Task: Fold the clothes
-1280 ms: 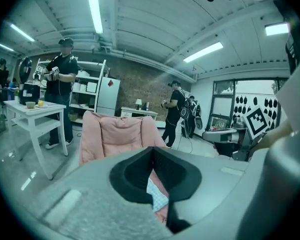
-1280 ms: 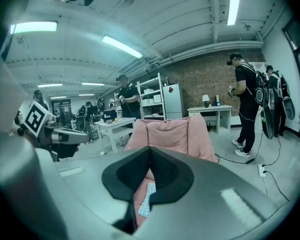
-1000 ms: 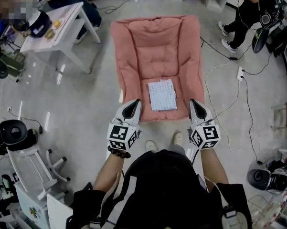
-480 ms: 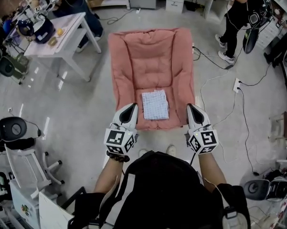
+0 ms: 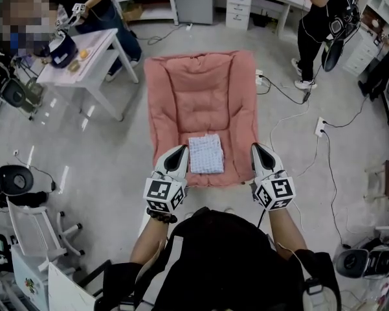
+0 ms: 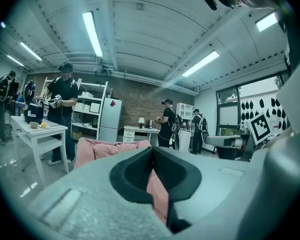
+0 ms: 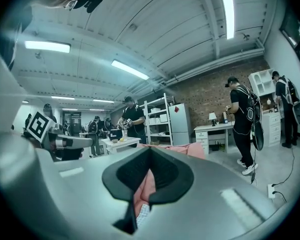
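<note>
The head view alone lays out the floor: a folded checked cloth point(image 5: 205, 154) lies as a small neat rectangle on the lower middle of a pink cushion point(image 5: 204, 102) spread flat in the centre of the frame. The left claw point(image 5: 179, 153) and right claw point(image 5: 259, 151) are held out on either side of the cloth, near the cushion's lower edge and not touching the cloth. From above, whether the claws are shut is hard to judge. The two gripper views settle it: the left claw point(image 6: 152, 156) has its jaws brought together with nothing between the pads, only pink padding showing beyond the dark notch. The right claw point(image 7: 149, 156) is likewise closed and empty. Through its notch shows pink cushion and, at the bottom, a sliver of the checked cloth point(image 7: 142, 215), which the left gripper view does not catch. Both gripper views look level across the room and add what the head view lacks: ceiling strip lights, a brick back wall and a white fridge point(image 6: 110, 120). The white table point(image 5: 84, 54) at the head view's upper left appears at the left edge of the left gripper view, with a person in black point(image 6: 62, 111) standing at it. A second person point(image 7: 242, 126) stands at the right of the right gripper view.
</note>
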A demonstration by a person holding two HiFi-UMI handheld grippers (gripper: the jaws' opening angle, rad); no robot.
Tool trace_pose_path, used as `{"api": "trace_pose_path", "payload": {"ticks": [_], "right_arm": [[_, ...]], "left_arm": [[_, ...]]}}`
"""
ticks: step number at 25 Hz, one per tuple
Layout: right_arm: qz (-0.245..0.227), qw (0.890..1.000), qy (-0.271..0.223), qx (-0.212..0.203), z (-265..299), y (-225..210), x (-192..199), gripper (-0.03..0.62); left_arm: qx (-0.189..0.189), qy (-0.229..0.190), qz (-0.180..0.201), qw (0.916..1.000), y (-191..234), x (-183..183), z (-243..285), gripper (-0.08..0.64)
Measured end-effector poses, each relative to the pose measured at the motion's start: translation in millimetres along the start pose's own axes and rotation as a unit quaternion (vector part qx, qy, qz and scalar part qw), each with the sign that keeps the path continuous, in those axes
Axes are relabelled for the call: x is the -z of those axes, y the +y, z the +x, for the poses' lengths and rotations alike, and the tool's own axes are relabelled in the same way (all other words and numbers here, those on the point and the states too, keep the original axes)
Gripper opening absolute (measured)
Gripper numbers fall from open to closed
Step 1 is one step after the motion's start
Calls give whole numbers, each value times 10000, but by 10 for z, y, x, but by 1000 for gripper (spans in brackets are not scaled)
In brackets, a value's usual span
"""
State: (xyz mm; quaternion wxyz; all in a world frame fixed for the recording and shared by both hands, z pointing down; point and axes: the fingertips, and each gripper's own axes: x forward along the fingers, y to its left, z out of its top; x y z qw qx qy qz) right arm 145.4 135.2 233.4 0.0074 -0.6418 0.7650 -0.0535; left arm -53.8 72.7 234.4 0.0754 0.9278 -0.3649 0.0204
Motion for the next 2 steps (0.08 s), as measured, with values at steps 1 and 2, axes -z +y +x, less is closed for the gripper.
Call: {"api": "trace_pose_path", "payload": {"ticks": [1,2], "right_arm": [[6,10000,-6,7,-7,-27,-6,3],[13,10000,-11,14,-14,-53,-12,3]], "left_arm": [[8,0,13,10000,-21,-5,14,6],[15,2,25,10000,-42,-9,28,6]]}}
